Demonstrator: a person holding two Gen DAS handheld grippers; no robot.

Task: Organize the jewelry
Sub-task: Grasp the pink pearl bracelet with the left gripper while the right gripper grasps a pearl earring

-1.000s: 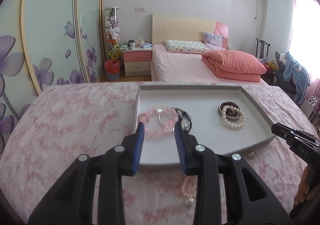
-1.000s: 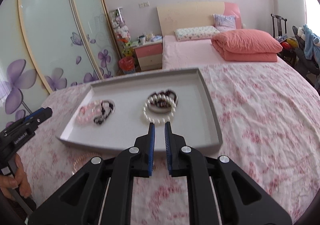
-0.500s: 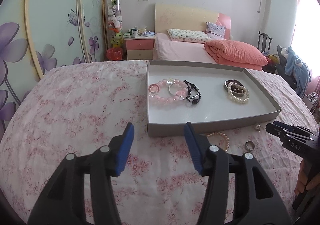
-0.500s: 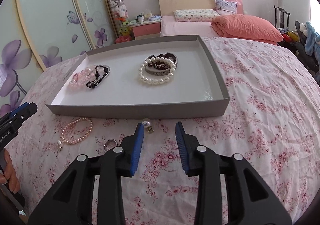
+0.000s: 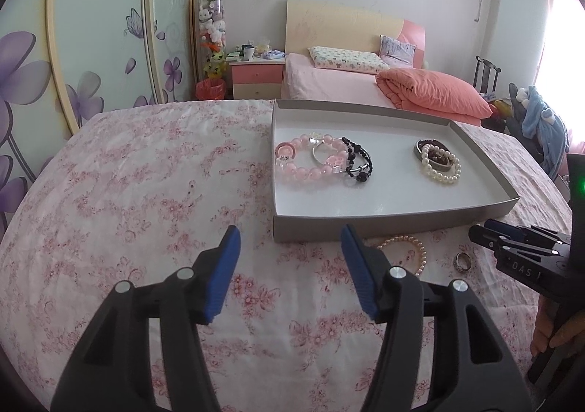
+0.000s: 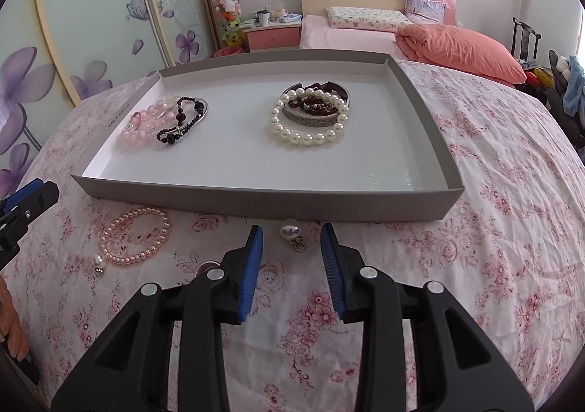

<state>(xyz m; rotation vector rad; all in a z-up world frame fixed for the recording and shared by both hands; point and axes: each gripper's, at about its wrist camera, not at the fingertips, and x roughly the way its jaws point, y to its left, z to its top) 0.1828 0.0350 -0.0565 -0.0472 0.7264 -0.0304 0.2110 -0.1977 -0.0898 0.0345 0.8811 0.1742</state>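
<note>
I am holding my right gripper (image 6: 290, 234) with jaws apart, a pearl earring (image 6: 288, 231) lying between the tips, the tray (image 6: 263, 198) at twelve o'clock, while my left gripper (image 5: 290, 238) is hovering agape, a pink bracelet (image 5: 409, 247) at three o'clock.

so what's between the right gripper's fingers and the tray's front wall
In the right wrist view, a pearl earring lies on the floral bedspread between the right gripper and the tray.
</note>
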